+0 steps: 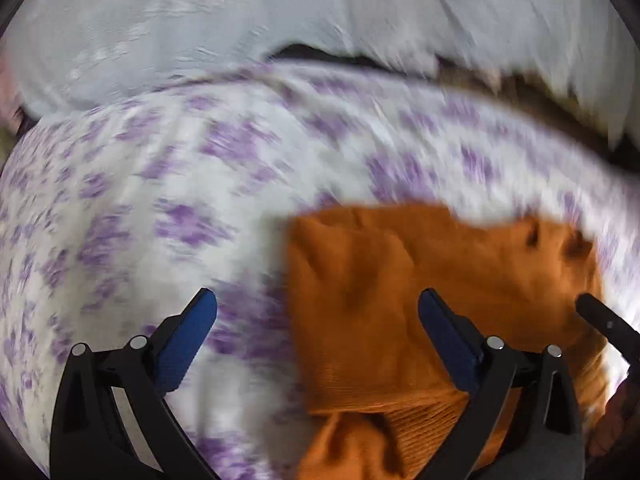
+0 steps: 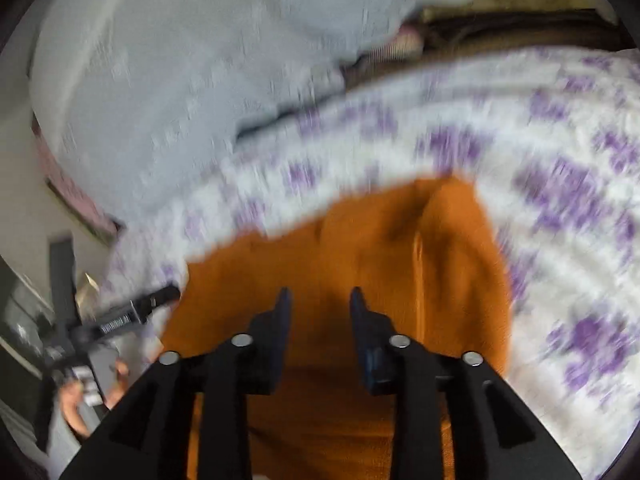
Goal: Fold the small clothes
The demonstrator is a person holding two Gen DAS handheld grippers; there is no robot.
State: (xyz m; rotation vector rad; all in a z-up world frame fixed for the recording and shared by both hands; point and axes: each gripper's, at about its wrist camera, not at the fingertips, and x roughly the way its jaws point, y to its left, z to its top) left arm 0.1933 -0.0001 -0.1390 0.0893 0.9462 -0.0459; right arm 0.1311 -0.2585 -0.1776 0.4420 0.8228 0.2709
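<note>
An orange knit garment (image 1: 400,300) lies crumpled on a white bedsheet with purple flowers (image 1: 180,200). My left gripper (image 1: 318,304) is wide open above the garment's left edge, holding nothing. The right gripper's fingertip (image 1: 592,308) shows at the garment's right side in the left wrist view. In the right wrist view the garment (image 2: 360,248) fills the centre. My right gripper (image 2: 320,300) is over it, jaws partly open with a narrow gap, nothing between them. The left gripper (image 2: 132,312) shows at the garment's left edge, held by a hand. Both views are motion-blurred.
A pale blue-grey blanket (image 1: 200,20) lies heaped at the far side of the bed; it also shows in the right wrist view (image 2: 180,80). The floral sheet (image 2: 560,200) spreads to the right. A dark gap and brown surface (image 2: 500,32) lie beyond the bed.
</note>
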